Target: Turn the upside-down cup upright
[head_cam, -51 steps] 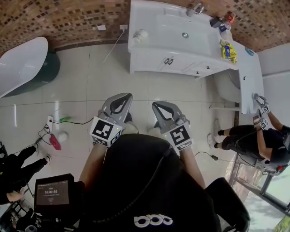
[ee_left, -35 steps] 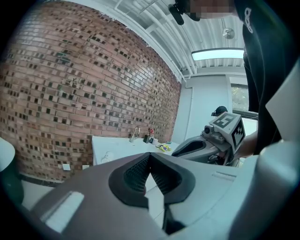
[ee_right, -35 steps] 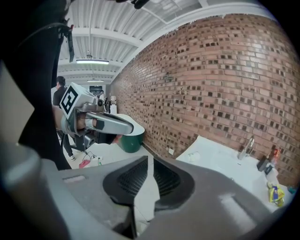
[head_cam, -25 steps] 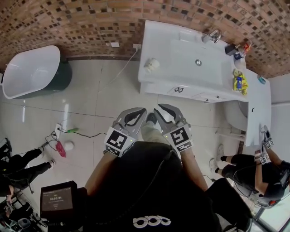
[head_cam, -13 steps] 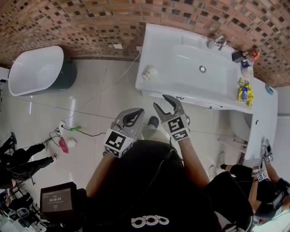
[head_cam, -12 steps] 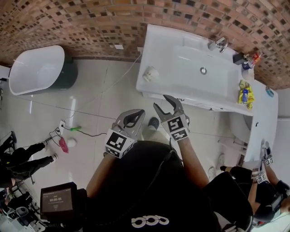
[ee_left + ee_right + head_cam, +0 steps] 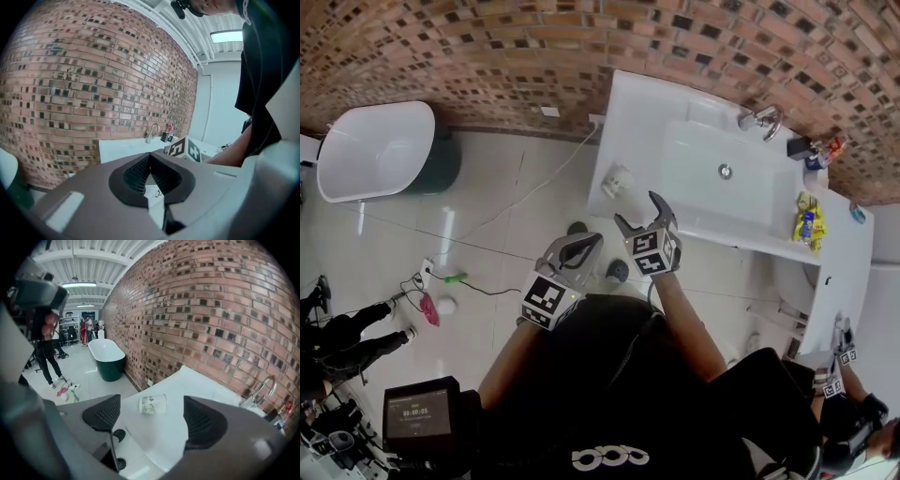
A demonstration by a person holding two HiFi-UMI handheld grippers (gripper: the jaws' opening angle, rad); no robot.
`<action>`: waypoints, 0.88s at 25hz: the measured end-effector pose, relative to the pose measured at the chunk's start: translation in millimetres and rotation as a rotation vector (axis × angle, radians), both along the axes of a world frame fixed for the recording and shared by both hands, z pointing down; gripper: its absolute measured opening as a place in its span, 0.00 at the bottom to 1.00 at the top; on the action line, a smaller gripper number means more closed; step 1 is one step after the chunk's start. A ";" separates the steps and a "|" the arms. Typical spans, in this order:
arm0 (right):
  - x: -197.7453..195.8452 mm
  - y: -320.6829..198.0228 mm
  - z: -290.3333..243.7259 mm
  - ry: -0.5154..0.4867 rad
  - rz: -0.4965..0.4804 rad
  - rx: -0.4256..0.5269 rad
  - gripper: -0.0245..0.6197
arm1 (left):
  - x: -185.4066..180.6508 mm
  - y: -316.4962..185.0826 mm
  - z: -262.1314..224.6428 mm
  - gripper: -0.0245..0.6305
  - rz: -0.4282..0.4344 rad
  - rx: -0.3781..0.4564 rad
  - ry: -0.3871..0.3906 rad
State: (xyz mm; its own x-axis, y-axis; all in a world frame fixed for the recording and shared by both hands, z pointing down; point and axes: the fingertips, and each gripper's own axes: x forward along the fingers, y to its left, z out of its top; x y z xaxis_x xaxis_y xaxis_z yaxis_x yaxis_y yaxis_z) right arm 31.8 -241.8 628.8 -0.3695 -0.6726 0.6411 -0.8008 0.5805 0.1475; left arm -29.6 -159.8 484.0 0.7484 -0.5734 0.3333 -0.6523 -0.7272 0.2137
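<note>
A pale translucent cup [image 7: 616, 181] with dark print rests on the left end of the white sink counter [image 7: 694, 206]. In the right gripper view the cup [image 7: 153, 404] seems to lie on its side; which end is its mouth is unclear. My right gripper [image 7: 637, 208] hovers just short of it with its jaws opening. Nothing is between the pads [image 7: 104, 416], and the cup shows through the gap, farther ahead. My left gripper [image 7: 581, 246] hangs lower and nearer to me over the floor, shut and empty; its tips meet [image 7: 150, 157].
A brick wall backs the counter, which carries a basin, a faucet [image 7: 761, 119] and small bottles and packets [image 7: 806, 211] at its right end. A white bathtub [image 7: 370, 150] stands at the left. Cables and small items [image 7: 441, 281] lie on the tiled floor. People [image 7: 337, 328] stand nearby.
I have come closer to the sink. My right gripper has reached forward and down toward the cup, and its jaws have spread. My left gripper has moved forward a little and stays shut.
</note>
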 end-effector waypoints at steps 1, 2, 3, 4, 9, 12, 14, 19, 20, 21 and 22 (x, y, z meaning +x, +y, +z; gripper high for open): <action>-1.6 -7.0 9.3 0.015 0.006 -0.015 0.68 | -2.0 -7.8 -1.5 0.06 0.002 0.007 -0.001; -4.1 -13.8 18.6 0.029 0.007 -0.032 0.71 | -4.5 -15.9 -3.1 0.06 0.003 0.016 -0.004; -7.5 -20.3 27.9 0.044 0.004 -0.049 0.73 | -7.5 -24.1 -4.7 0.06 0.003 0.024 -0.008; -11.4 -26.5 37.2 0.058 -0.001 -0.066 0.75 | -10.6 -31.4 -5.9 0.06 0.002 0.027 -0.010; -22.2 -53.3 79.0 0.140 -0.006 -0.129 0.76 | -25.7 -57.5 -4.1 0.06 -0.009 0.018 -0.026; -23.6 -64.9 96.0 0.194 0.000 -0.136 0.76 | -34.3 -66.9 0.3 0.06 -0.020 0.005 -0.034; -24.9 -69.6 104.7 0.213 0.007 -0.145 0.76 | -38.9 -72.1 3.2 0.06 -0.024 -0.003 -0.040; -24.6 -73.7 118.5 0.258 0.022 -0.161 0.75 | -45.1 -81.9 3.9 0.06 -0.023 -0.005 -0.047; -23.3 -74.2 119.9 0.274 0.027 -0.159 0.68 | -46.2 -83.4 3.8 0.06 -0.022 -0.004 -0.049; -22.2 -74.7 120.6 0.283 0.032 -0.157 0.64 | -47.1 -84.9 3.8 0.06 -0.020 -0.004 -0.050; -21.5 -75.3 120.5 0.283 0.036 -0.158 0.64 | -47.6 -86.2 3.6 0.06 -0.019 -0.003 -0.051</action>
